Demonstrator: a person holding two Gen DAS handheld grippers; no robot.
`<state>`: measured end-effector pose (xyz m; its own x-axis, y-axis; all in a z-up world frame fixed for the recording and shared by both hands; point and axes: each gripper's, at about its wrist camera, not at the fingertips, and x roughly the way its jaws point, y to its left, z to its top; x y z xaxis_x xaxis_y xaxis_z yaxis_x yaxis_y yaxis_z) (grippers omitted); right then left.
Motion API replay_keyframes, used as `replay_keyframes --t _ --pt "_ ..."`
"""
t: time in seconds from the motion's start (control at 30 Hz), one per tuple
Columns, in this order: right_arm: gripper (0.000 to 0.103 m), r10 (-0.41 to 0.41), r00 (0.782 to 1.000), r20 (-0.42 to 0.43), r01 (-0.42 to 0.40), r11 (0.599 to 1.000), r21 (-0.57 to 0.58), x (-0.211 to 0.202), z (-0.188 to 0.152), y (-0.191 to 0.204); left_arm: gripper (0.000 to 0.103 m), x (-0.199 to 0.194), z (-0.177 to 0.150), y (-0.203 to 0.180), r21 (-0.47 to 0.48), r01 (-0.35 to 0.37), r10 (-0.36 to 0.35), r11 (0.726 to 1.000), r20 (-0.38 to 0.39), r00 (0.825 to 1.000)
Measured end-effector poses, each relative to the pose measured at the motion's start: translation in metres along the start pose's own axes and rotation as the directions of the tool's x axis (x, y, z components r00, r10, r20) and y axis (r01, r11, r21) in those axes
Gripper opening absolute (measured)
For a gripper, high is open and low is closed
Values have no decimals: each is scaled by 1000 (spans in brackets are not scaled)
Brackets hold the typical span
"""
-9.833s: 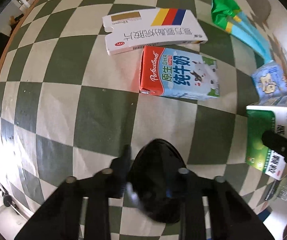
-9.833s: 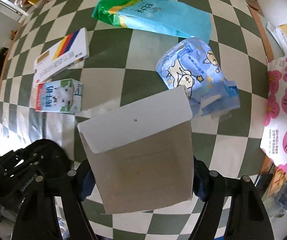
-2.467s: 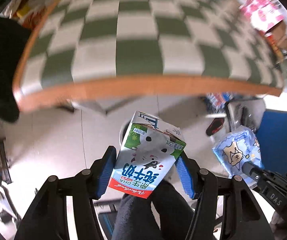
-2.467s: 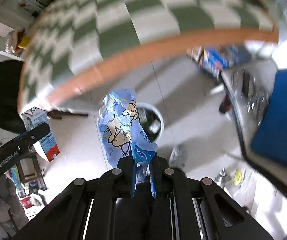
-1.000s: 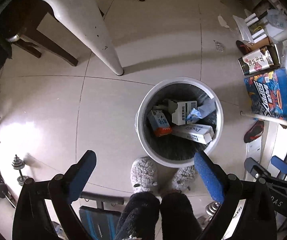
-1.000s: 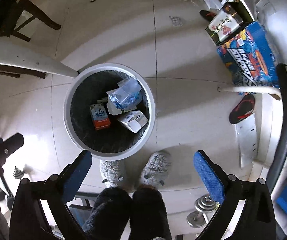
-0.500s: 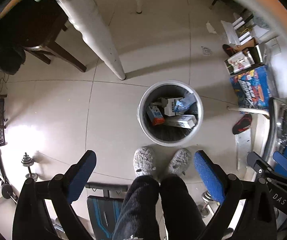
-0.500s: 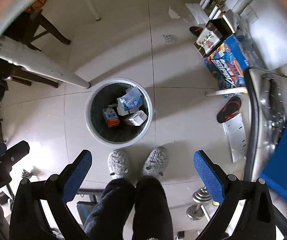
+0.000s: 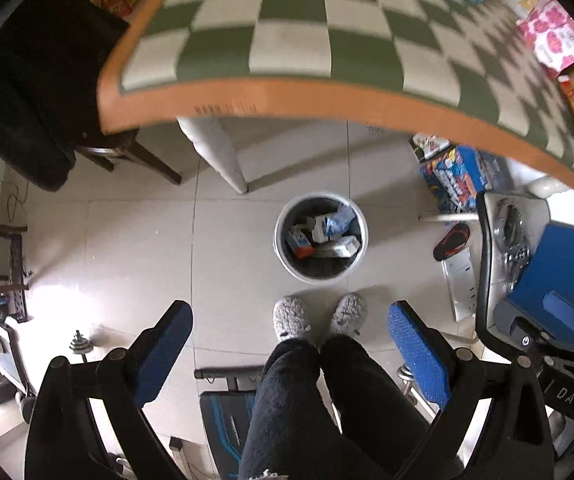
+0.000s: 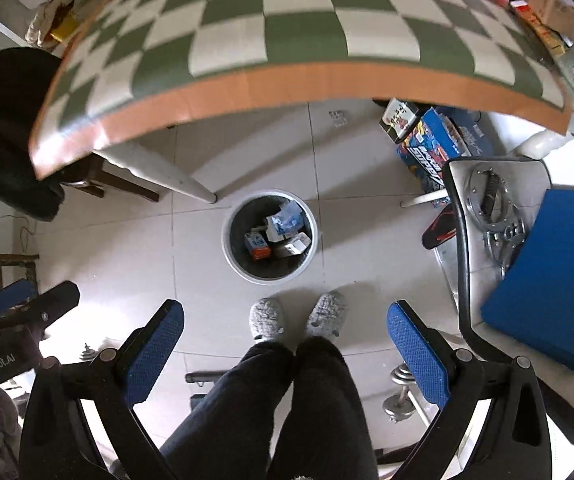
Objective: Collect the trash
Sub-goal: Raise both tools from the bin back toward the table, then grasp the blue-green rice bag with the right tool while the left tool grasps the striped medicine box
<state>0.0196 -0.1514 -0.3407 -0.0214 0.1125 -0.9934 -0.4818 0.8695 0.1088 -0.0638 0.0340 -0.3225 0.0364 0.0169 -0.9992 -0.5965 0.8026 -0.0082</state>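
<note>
One round white plastic bin (image 9: 283,254) holds one red-ended milk carton (image 9: 299,242), two white cardboard boxes (image 9: 339,247) and one crinkled blue wrapper (image 9: 338,219). Two fuzzy grey slippers (image 9: 290,320) (worn) stand beside it.

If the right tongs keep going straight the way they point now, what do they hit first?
Most likely the trash bin on the floor: the open, empty right tongs aim near its rim, above the person's slippers. Nothing shows in between, though depth is unclear.
</note>
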Motion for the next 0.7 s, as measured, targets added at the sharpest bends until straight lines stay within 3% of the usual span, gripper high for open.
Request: replay_keyframes --t 0.17,0.3,0.5,0.7 --pt "102 60 998 35 -62 997 37 -38 20 9 100 -40 30 1 1 -10 10 1000 94 996" --pt "103 106 992 72 -110 993 53 -62 65 11 103 -69 74 -4 10 -15 13 1000 186 982" --pt "103 57 987 150 -56 998 -15 -93 174 1 103 -87 169 -32 15 -104 94 994 305 948" --pt "103 -87 976 201 114 985 -126 -84 312 -34 103 -65 280 -78 -8 -227 215 974 357 909"
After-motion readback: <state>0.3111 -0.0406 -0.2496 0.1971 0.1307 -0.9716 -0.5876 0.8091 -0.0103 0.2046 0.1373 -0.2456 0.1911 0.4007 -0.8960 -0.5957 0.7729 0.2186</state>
